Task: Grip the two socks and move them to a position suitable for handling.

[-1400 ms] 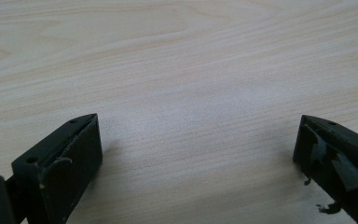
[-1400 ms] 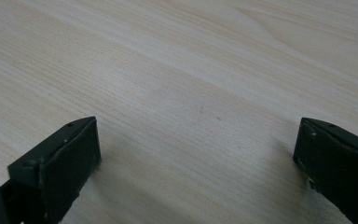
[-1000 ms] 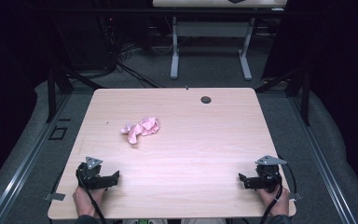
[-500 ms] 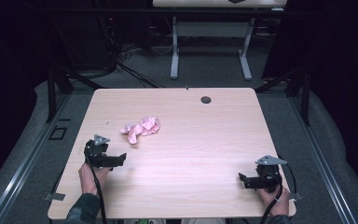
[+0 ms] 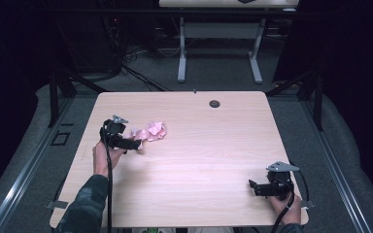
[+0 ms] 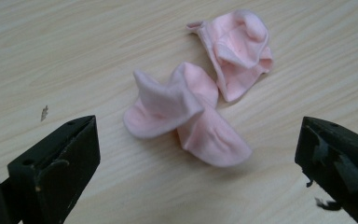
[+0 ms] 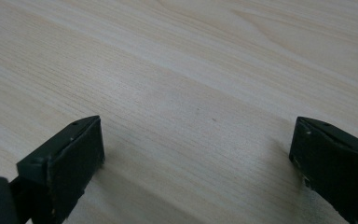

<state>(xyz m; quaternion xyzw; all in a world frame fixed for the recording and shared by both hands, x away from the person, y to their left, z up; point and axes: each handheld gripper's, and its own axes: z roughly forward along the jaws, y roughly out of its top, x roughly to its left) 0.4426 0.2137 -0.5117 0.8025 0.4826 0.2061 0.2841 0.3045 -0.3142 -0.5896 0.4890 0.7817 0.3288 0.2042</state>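
Wooden table (image 5: 199,145) in dark room | pink cloth (image 6: 200,100) crumpled just ahead of your left gripper (image 5: 135,144), jaws spread wide | step: approach to grasp | next: lower, straddle a fold, close | right gripper (image 5: 252,187) parked well apart, jaws spread.

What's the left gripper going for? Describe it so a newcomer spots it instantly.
On the pale wooden table, look left of centre, just ahead of the open left gripper. There lies a crumpled pink cloth, soft and folded, unlike the small dark round hole near the far edge.
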